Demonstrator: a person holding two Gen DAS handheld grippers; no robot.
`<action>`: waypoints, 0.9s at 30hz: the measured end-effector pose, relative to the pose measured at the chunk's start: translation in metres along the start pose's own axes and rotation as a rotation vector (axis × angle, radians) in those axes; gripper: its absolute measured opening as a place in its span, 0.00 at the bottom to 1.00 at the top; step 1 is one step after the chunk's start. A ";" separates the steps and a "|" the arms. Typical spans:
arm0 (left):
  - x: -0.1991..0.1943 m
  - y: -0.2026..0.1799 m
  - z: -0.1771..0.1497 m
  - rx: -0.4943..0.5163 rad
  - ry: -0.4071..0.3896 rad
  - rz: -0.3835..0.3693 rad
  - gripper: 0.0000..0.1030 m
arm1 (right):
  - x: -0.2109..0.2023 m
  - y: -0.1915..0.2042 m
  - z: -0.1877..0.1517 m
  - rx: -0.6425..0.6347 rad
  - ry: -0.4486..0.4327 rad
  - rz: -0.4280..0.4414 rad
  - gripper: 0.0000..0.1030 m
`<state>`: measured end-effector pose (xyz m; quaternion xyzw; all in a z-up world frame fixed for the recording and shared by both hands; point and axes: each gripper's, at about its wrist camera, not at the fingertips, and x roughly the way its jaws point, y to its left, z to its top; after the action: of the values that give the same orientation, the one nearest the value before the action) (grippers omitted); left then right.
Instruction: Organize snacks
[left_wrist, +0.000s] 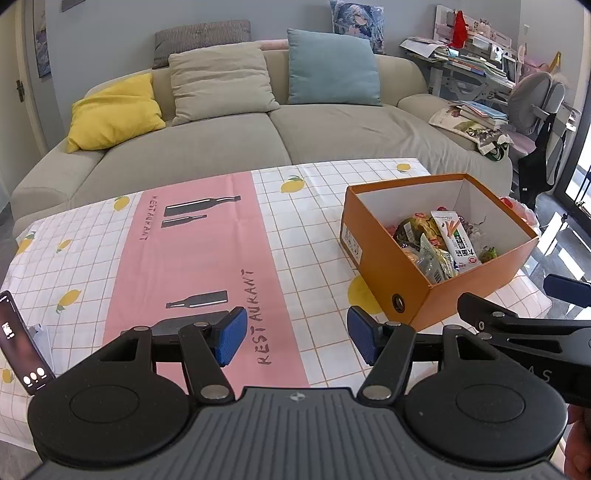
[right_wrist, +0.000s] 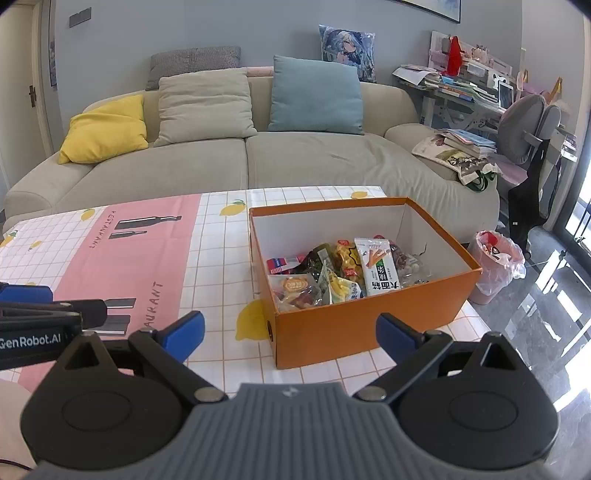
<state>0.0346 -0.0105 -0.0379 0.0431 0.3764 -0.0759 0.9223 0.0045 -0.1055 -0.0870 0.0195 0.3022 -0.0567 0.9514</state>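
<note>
Left wrist view: your left gripper (left_wrist: 297, 341) hovers over the cloth-covered bench (left_wrist: 303, 236), jaws spread wide and holding nothing. Under and ahead of them is only the pink strip of the cloth (left_wrist: 192, 258). The orange box (left_wrist: 436, 291) sits ahead and to the right of those jaws, its near corner just past the right blue pad (left_wrist: 360, 338). A phone (left_wrist: 22, 343) leans upright at the far left of the jaws, probably propped there for recording, well out of the work zone.

Right wrist view: your right gripper (right_wrist: 290, 332) is also released, jaws wide apart, empty. The box (right_wrist: 369, 321) lies straight ahead between the open jaws, near wall facing you, top open. The snacks (right_wrist: 343, 277) are all piled loose inside, packets overlapping; a white packet with a carrot-stick picture (right_wrist: 376, 269) lies on top of the heap, easiest to reach. Your left gripper's finger pokes in at the far left of these jaws.

Judgement: with the snacks still in the box, sorting hasn't started, or is over. The wide jaws suit a drop onto a flat packet. The bare cloth left of the box looks like the laying-out spot. A pink bin (right_wrist: 496, 262) stands on the floor beyond the box, right of the jaws.
</note>
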 end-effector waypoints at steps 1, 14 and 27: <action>0.000 0.000 0.000 0.002 -0.001 0.000 0.71 | 0.000 0.000 0.000 0.001 -0.001 0.000 0.94; -0.004 -0.003 0.001 0.015 -0.008 0.010 0.71 | -0.003 -0.003 0.002 0.007 -0.008 0.003 0.95; -0.005 -0.001 0.002 0.015 -0.015 0.020 0.71 | -0.004 -0.003 0.004 0.002 -0.012 0.006 0.95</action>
<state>0.0321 -0.0112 -0.0329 0.0531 0.3683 -0.0697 0.9256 0.0029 -0.1082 -0.0811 0.0212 0.2961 -0.0541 0.9534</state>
